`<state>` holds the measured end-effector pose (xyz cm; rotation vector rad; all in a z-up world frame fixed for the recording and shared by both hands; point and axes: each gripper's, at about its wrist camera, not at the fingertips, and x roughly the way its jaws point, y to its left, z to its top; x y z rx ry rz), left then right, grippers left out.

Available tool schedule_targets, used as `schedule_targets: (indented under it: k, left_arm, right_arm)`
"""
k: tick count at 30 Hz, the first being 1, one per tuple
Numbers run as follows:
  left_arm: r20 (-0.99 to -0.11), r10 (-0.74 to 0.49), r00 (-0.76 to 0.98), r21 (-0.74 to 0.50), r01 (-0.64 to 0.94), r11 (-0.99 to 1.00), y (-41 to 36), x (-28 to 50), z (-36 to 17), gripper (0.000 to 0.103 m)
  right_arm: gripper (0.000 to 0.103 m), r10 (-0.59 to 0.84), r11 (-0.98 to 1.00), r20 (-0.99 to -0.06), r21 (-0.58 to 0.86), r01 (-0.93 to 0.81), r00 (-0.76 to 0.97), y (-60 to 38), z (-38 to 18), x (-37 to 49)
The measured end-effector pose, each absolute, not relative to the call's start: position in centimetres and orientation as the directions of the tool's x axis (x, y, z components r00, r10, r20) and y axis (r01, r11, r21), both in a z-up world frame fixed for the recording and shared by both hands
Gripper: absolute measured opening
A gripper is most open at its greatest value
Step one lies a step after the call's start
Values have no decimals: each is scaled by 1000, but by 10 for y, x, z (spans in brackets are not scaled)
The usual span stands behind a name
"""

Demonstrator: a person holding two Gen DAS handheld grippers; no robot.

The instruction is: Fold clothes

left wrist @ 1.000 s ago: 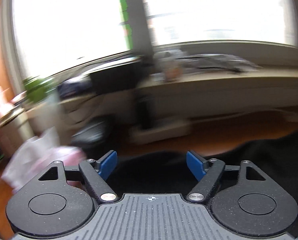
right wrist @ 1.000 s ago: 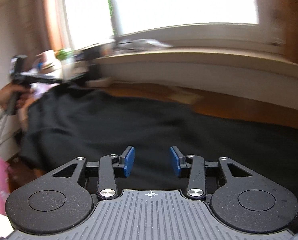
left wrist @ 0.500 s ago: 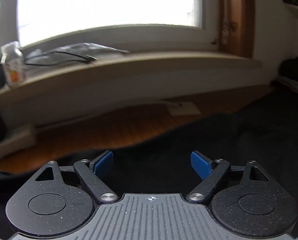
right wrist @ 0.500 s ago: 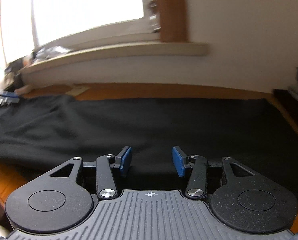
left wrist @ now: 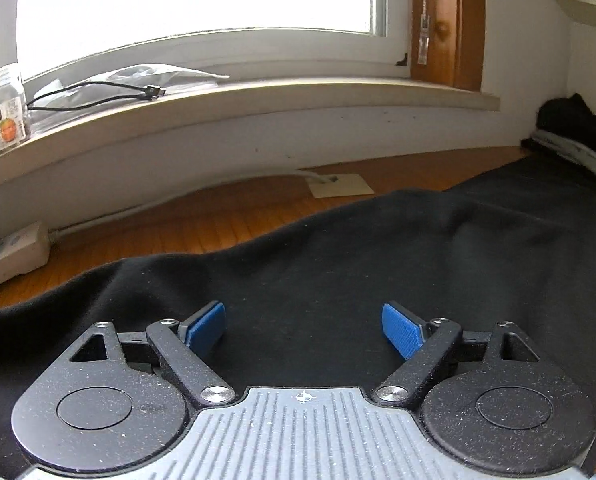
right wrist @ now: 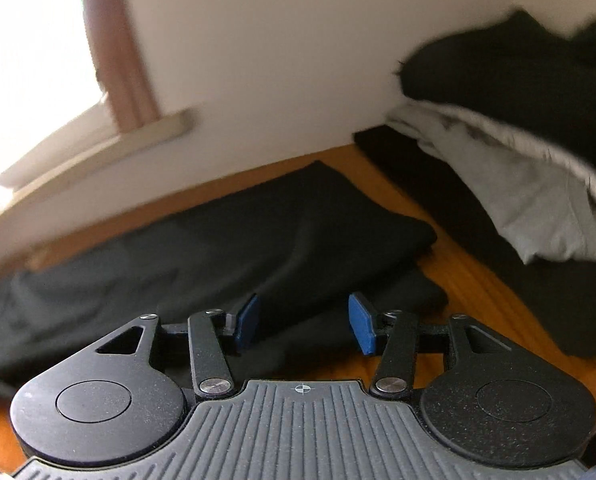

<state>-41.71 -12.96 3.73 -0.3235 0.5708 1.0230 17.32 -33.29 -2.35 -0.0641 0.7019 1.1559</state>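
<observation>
Jaws first: my left gripper (left wrist: 302, 330) stands wide, blue pads well apart, nothing between them but the black garment (left wrist: 378, 264) lying underneath, no pinch. It has just been opening a little further. My right gripper (right wrist: 302, 322) is about half open, also just opening, pads clear of cloth, holding nothing.

The black garment is spread long across the wooden table (left wrist: 217, 216), one end running toward the right-hand corner. In the right view that end (right wrist: 338, 232) lies just ahead of the jaws, doubled into two layers near the table edge.

Risks, as I judge them: the right jaws may be too narrow to take the doubled end cleanly, so I could grab only the top layer and pull the fold apart. The clothes pile (right wrist: 518, 168) sits close to that end, black on black, so I could snag the wrong piece. The right view is blurred, so the aim is shaky. On the left, closing on mid-fabric instead of an edge would bunch the cloth. The power strip (left wrist: 9, 252) and its cord are near the far edge; a drag could catch them.

Pose: both grippers point forward and downward, hovering low over the garment, left over the middle, right at the end.
</observation>
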Motion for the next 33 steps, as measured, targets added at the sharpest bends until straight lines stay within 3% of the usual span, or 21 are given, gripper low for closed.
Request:
schedule_targets:
  k: [7, 8, 10, 11, 20, 22, 25, 26, 28, 31, 33]
  left_arm:
    - [-574, 712, 405, -61, -888, 456, -127, -429, 38, 88]
    - [-574, 711, 405, -61, -888, 457, -127, -429, 38, 88]
    - [-576, 710, 406, -59, -886, 459, -127, -428, 38, 88]
    - [-575, 711, 405, -58, -887, 459, -127, -428, 38, 88]
    - [-565, 712, 416, -83, -888, 453, -128, -432, 38, 88]
    - [-565, 712, 417, -83, -887, 454, -128, -432, 38, 89]
    - [-577, 699, 423, -73, -879, 472, -127, -428, 37, 89]
    - [-581, 698, 419, -63, -878, 475, -127, -426, 37, 89]
    - [-584, 701, 409, -36, -876, 481, -129, -421, 36, 91]
    - [-570, 720, 395, 13, -872, 489, -135, -415, 37, 101]
    - [-545, 742, 389, 43, -871, 489, -143, -411, 41, 101]
  right_arm:
    - [50, 788, 514, -543, 318, -797, 291, -304, -28, 196]
    - [46, 786, 515, -543, 310, -799, 295, -300, -28, 196]
    - [10, 788, 505, -533, 274, -819, 307, -293, -25, 194]
    - [3, 795, 497, -518, 255, -830, 316, -290, -20, 193]
    - [2, 849, 501, -256, 119, -857, 461, -322, 76, 176]
    - [1, 817, 545, -301, 120, -830, 493, -336, 67, 183]
    - [2, 720, 612, -469, 83, -786, 511, -333, 29, 204]
    - [8, 698, 625, -506, 85, -776, 507, -334, 19, 210]
    - [16, 698, 620, -517, 90, -779, 495, -336, 13, 211]
    - [25, 728, 579, -504, 89, -810, 465, -333, 10, 201]
    - [41, 775, 515, -480, 102, -851, 412, -330, 10, 185]
